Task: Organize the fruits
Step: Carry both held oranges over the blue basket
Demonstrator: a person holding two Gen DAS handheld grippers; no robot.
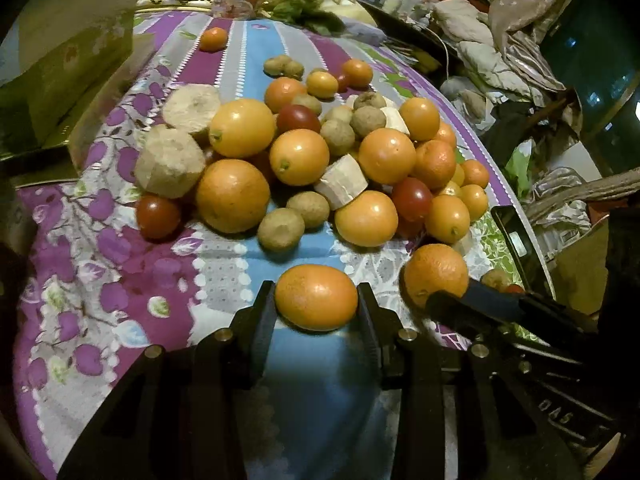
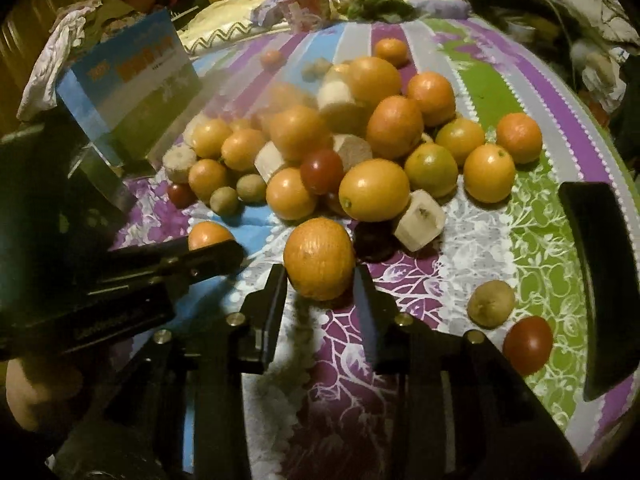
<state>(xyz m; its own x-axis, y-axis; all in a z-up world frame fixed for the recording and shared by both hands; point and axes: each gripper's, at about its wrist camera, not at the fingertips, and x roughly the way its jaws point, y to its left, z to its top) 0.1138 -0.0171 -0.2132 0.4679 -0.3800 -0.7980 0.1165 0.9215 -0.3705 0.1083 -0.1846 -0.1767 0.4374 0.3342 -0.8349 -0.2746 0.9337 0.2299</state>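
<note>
an oval orange fruit (image 1: pixel 316 297) is clamped between the two black fingers of the left gripper (image 1: pixel 316 304), both pads pressed against its sides, at the near edge of the heap. just to its right, a rounder orange fruit with a dimpled skin (image 2: pixel 319 258) is clamped in the right gripper (image 2: pixel 320 280), its pads touching both flanks. in each wrist view the other gripper is seen from the side: the right one at (image 1: pixel 472 300), the left one at (image 2: pixel 192 256).

the heap of fruit (image 1: pixel 304 148) is spread on a patterned bed cover (image 1: pixel 100 248) of purple, blue, grey and green stripes with leaf prints. in the heap, many small orange fruits, a few dark red tomatoes (image 1: pixel 158 216), small brown round fruits (image 1: pixel 281 228) and pale cut banana pieces (image 1: pixel 341 181) are mixed together. a lone brown fruit (image 2: pixel 491 303) and a red tomato (image 2: pixel 528 345) lie apart near a black tray edge (image 2: pixel 600 280). one small orange (image 1: pixel 213 39) lies well away at the far side.

a blue and green box (image 2: pixel 132 92) stands beside the heap; orange lettering is printed on it but is too blurred to be read. raised letters on the right gripper's body (image 1: pixel 556 416) appear to read "DAS", though this cannot be told for sure. part of a hand (image 2: pixel 36 392) is seen behind the left gripper.
</note>
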